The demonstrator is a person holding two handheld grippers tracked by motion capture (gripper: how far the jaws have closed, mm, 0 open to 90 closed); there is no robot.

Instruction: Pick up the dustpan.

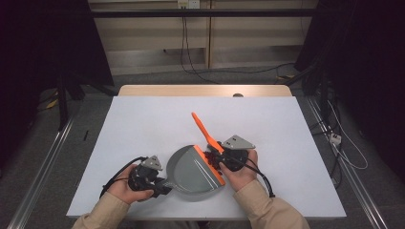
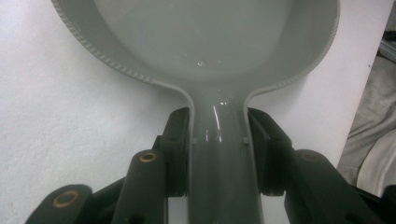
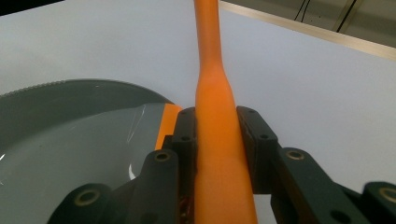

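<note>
Lower centre of the high view: left hand-held gripper [image 1: 164, 184] clamped the grey dustpan's [image 1: 193, 171] handle on the white counter [image 1: 143, 124]. Right hand-held gripper [image 1: 213, 156] clamped the orange brush [image 1: 203, 130] at the pan's mouth.

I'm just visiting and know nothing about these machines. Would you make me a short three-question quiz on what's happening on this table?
1. True or false: the left gripper is shut on the grey dustpan's handle.
2. What does the right gripper hold? A) a sponge B) the orange brush handle C) a cable
3. Fill in: the grey dustpan rests on the ___ table.

Key: 1 true; 2 B; 3 white.
</note>
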